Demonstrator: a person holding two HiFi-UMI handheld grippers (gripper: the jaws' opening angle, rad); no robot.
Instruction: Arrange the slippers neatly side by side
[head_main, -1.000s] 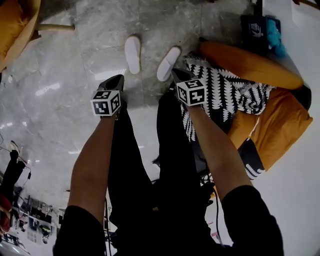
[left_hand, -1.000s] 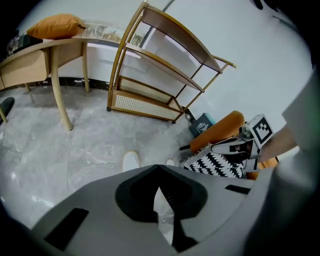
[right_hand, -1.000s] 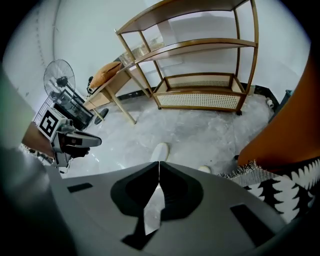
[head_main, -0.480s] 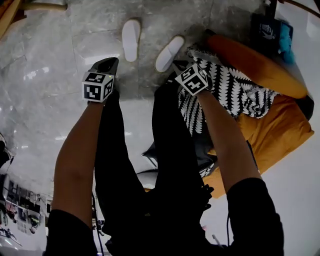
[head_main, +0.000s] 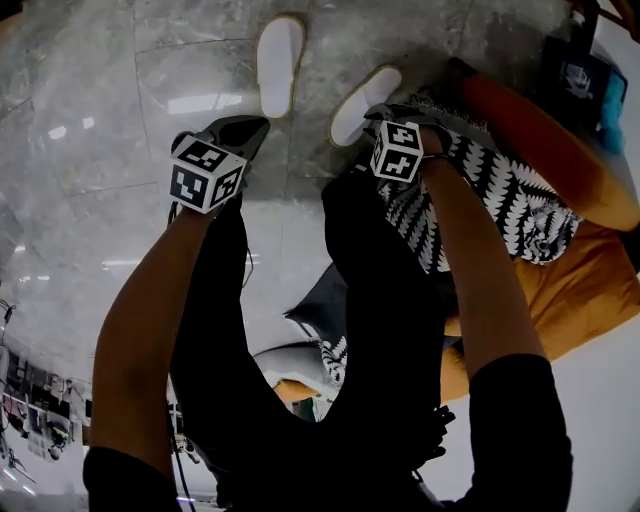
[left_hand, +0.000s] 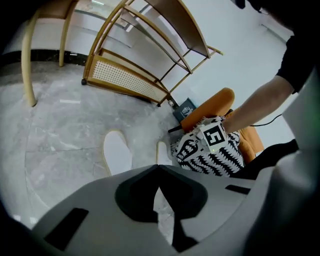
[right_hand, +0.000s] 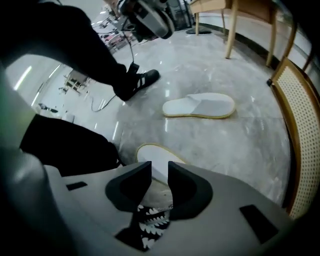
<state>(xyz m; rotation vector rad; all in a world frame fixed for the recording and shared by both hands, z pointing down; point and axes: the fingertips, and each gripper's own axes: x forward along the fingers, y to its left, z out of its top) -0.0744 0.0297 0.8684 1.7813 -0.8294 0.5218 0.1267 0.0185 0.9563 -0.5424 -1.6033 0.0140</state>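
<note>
Two white slippers lie on the grey marble floor, angled apart. In the head view the left slipper (head_main: 280, 65) points straight away and the right slipper (head_main: 364, 105) slants beside a patterned cloth. My left gripper (head_main: 250, 126) hangs short of the left slipper, its jaws shut and empty (left_hand: 159, 169). From it I see both the left slipper (left_hand: 117, 152) and the right slipper (left_hand: 162, 151) ahead. My right gripper (head_main: 386, 111) hovers over the right slipper's heel (right_hand: 155, 159), jaws (right_hand: 160, 171) a narrow gap apart with nothing between them. The other slipper (right_hand: 200, 106) lies further off.
A black-and-white patterned cloth (head_main: 500, 200) and orange cushions (head_main: 560, 140) lie right of the slippers, with a dark bag (head_main: 578, 78) beyond. A rattan shelf (left_hand: 130, 80) stands at the back. The person's black-clad legs (head_main: 300, 330) and a black shoe (right_hand: 137, 82) are near.
Both grippers have come down towards the slippers. The right gripper has rolled, turning its marker cube, and now sits over the right slipper's heel.
</note>
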